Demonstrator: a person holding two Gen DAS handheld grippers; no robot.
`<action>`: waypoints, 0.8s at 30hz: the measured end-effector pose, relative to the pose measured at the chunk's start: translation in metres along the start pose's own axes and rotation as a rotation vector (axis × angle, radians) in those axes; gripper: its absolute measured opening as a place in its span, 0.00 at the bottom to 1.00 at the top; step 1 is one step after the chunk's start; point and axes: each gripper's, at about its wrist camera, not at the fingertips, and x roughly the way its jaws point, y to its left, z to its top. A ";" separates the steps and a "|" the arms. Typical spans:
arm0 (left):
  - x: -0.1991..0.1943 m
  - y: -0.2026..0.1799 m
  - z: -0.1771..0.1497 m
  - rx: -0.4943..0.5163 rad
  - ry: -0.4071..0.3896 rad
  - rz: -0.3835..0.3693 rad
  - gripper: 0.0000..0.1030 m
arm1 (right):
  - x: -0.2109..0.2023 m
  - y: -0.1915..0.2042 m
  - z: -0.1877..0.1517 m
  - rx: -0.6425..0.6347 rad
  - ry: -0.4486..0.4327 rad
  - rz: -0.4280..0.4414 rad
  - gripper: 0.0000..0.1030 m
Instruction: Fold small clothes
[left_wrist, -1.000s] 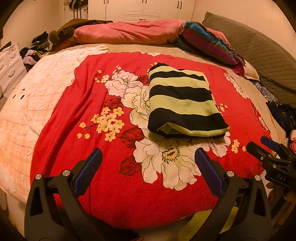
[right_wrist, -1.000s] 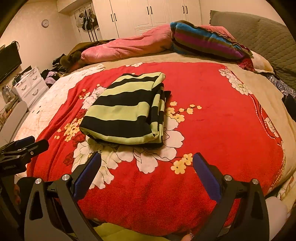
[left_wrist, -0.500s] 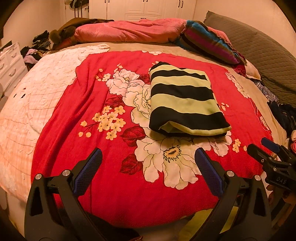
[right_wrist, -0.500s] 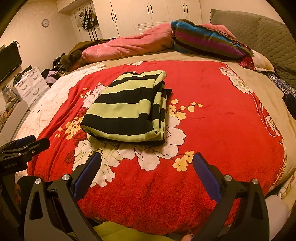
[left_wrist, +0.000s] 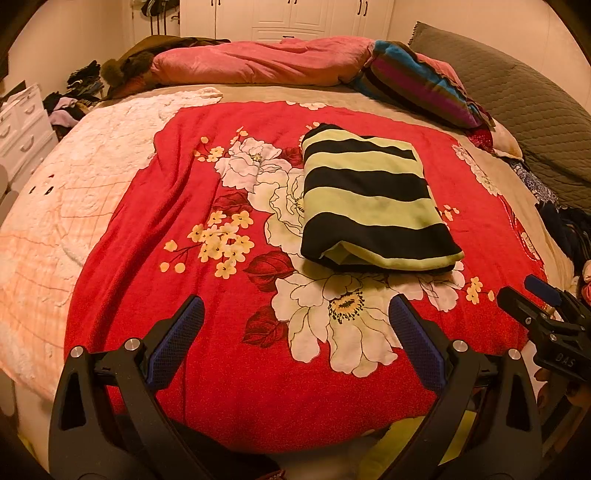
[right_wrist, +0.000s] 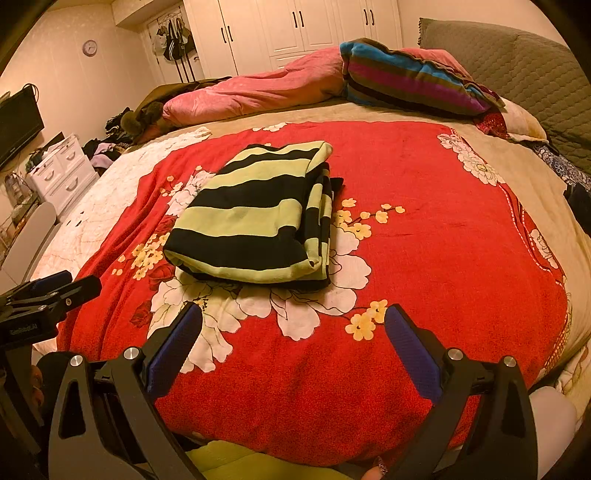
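Observation:
A black and pale green striped garment (left_wrist: 373, 199) lies folded into a flat rectangle on the red floral blanket (left_wrist: 166, 258); it also shows in the right wrist view (right_wrist: 255, 221). My left gripper (left_wrist: 295, 314) is open and empty, hovering over the near edge of the bed, short of the garment. My right gripper (right_wrist: 293, 321) is open and empty, likewise near the bed's front edge, below the garment. The right gripper shows at the right edge of the left wrist view (left_wrist: 546, 317), and the left gripper at the left edge of the right wrist view (right_wrist: 44, 295).
A pink duvet (left_wrist: 258, 59) and a striped blanket (left_wrist: 417, 85) lie at the far side of the bed. A grey quilted headboard (left_wrist: 535, 110) stands at right. A white drawer unit (right_wrist: 62, 170) and piled clothes (right_wrist: 110, 144) stand at left.
Both grippers have drifted slightly; the garment sits a little lower and nearer in both views. Nothing was grasped or released.

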 end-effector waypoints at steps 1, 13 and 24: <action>0.000 0.000 0.000 -0.001 0.001 -0.002 0.91 | 0.000 0.000 0.000 0.000 -0.001 0.000 0.96; 0.000 0.000 0.000 0.000 0.000 0.000 0.91 | -0.005 0.003 -0.001 0.001 -0.003 0.005 0.96; -0.001 0.000 0.000 0.000 0.000 0.000 0.91 | -0.006 0.002 0.000 0.006 -0.009 0.002 0.96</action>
